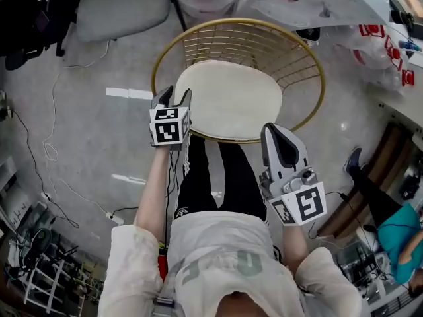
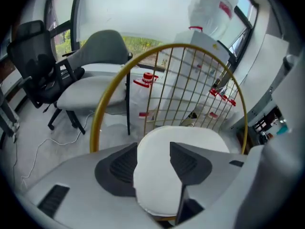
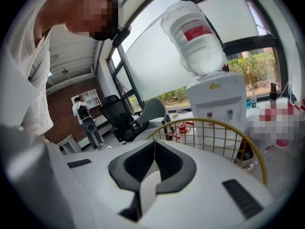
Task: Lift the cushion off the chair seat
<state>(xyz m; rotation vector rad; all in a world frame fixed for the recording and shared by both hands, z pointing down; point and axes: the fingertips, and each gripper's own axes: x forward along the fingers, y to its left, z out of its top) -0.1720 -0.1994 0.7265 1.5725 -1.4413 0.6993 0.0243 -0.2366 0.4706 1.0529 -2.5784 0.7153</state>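
Cushion (image 1: 228, 101) on chair (image 1: 318, 65), just ahead of wide-open left hand-held gripper (image 1: 174, 98); right hand-held gripper (image 1: 277, 137) closed.

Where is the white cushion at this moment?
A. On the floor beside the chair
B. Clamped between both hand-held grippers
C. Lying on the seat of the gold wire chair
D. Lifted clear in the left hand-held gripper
C: the cushion lies flat inside the gold wire chair. The left hand-held gripper is at its edge with jaws apart, and the right hand-held gripper is clear of it.
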